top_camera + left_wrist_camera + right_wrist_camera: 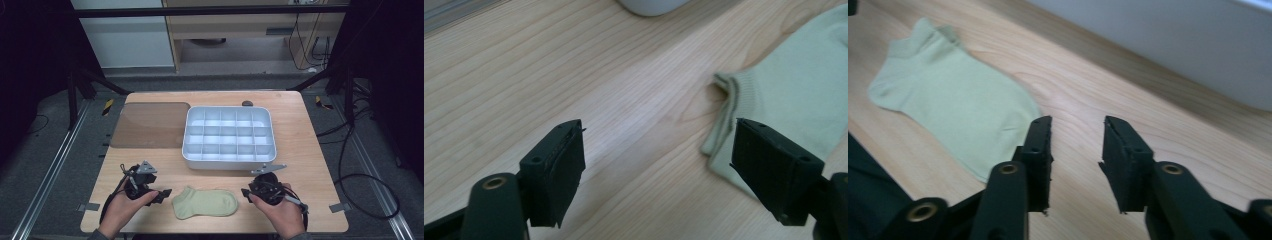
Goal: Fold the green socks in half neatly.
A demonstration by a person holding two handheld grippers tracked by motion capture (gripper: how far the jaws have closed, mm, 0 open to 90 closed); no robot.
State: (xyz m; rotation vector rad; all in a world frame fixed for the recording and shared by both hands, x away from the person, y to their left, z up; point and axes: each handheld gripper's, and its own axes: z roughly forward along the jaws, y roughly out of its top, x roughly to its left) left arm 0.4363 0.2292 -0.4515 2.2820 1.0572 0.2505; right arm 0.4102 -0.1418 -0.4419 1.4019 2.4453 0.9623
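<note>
sock: pale green ankle sock (pixel 205 203) flat on wooden table (pixel 310 150), ungrasped | left claw (pixel 166 192) apart, empty | right claw (pixel 245 192) narrowly apart, empty | white compartment tray (pixel 229 159) unfilled | progress: pickup pending

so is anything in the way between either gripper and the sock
Nothing visible is. The sock lies flat on bare wood between the left gripper and the right gripper, both open and empty. The compartment tray sits farther back, clear of both paths.
</note>
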